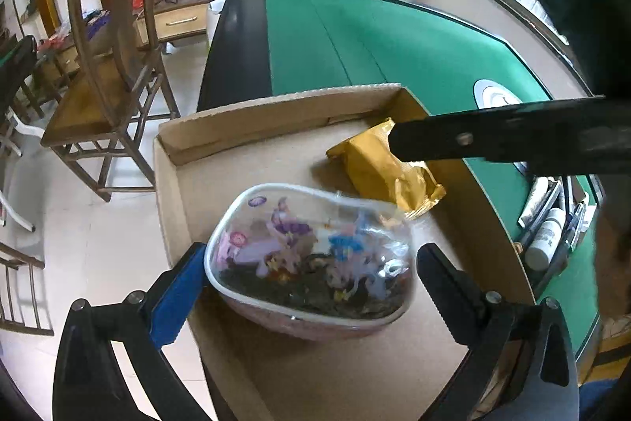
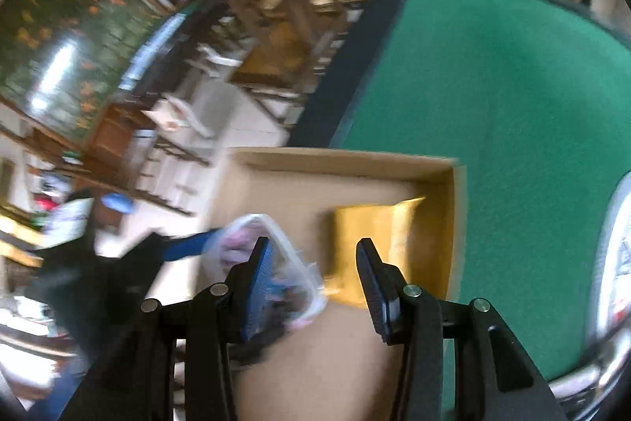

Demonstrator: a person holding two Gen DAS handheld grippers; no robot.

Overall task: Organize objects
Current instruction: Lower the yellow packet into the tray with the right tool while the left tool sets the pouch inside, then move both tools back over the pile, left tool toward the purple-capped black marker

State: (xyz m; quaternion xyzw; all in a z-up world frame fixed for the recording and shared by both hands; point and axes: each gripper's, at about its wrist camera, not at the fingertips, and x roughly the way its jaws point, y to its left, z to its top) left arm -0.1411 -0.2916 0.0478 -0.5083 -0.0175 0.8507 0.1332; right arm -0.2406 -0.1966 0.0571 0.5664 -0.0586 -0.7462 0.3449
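Observation:
A clear zip pouch (image 1: 311,255) printed with purple cartoon ponies lies in a shallow cardboard box (image 1: 252,129) on the green table. A yellow foil packet (image 1: 386,168) lies beyond it in the box's far right corner. My left gripper (image 1: 311,263) is open, its fingers on either side of the pouch and apart from it. My right gripper (image 2: 311,255) is open and empty above the box, between the pouch (image 2: 272,263) and the yellow packet (image 2: 378,235); the right wrist view is blurred. One right finger (image 1: 493,137) crosses the left wrist view over the packet.
The green felt table (image 1: 394,38) has a black edge and a round metal hub (image 1: 493,93). A tray of pens and a white bottle (image 1: 548,231) sits right of the box. A wooden chair (image 1: 106,66) stands on the floor to the left.

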